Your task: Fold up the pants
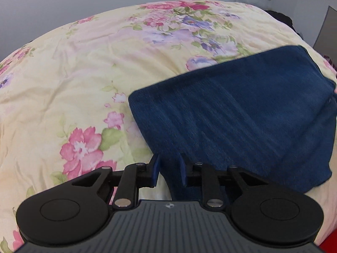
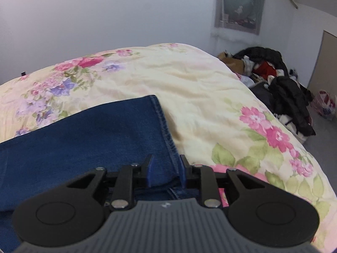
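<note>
Left claw (image 1: 169,171) stands partly spread, astride the pants' (image 1: 242,113) near-left edge, not visibly pinching. Pants lie folded on the floral bed (image 1: 63,80). Right claw (image 2: 166,171) likewise partly spread over the stitched hem. Risk: an uneven pull would skew the fold.

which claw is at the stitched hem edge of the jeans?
The right claw: the jeans' stitched hem runs between its fingers. The left claw straddles a plain folded edge, with no stitching visible.
</note>
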`<state>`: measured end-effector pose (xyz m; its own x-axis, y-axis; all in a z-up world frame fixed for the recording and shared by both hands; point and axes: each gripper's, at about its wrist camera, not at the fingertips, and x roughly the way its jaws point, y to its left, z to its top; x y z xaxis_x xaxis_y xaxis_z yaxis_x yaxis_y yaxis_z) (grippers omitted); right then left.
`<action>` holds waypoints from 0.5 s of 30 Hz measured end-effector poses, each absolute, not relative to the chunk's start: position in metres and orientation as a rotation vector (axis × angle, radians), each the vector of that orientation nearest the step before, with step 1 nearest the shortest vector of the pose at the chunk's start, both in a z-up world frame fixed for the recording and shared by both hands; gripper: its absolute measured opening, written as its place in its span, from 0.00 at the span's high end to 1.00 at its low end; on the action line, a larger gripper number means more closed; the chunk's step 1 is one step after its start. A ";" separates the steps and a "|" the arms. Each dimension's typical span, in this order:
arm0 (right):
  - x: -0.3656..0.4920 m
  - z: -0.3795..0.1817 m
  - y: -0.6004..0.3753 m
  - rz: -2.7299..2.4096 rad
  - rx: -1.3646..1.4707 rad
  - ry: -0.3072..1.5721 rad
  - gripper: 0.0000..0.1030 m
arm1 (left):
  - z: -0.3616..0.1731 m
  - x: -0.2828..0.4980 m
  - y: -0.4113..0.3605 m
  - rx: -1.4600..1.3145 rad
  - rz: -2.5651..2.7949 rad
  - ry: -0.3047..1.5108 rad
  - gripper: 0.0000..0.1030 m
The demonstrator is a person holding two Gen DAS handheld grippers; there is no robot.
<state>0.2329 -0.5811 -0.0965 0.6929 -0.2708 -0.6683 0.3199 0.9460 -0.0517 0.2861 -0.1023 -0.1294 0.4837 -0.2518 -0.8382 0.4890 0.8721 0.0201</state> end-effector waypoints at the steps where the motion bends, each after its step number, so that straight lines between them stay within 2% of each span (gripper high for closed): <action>1: 0.236 -0.100 -0.575 -0.321 0.039 0.733 0.81 | -0.133 0.281 -0.103 0.300 -0.463 0.964 0.75; 8: 0.245 -0.147 -0.577 -0.313 0.125 0.830 0.81 | -0.166 0.270 -0.091 0.224 -0.467 1.066 0.76; 13: 0.244 -0.154 -0.583 -0.324 0.174 0.849 0.83 | -0.157 0.261 -0.088 0.222 -0.454 1.056 0.76; 15: 0.241 -0.147 -0.579 -0.325 0.148 0.843 0.83 | -0.146 0.253 -0.084 0.203 -0.456 1.051 0.82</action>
<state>0.2411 -0.5789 -0.1472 0.6197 -0.2238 -0.7523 0.3397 0.9405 0.0001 0.2534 -0.0840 -0.1458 0.4144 -0.2645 -0.8708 0.4551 0.8888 -0.0534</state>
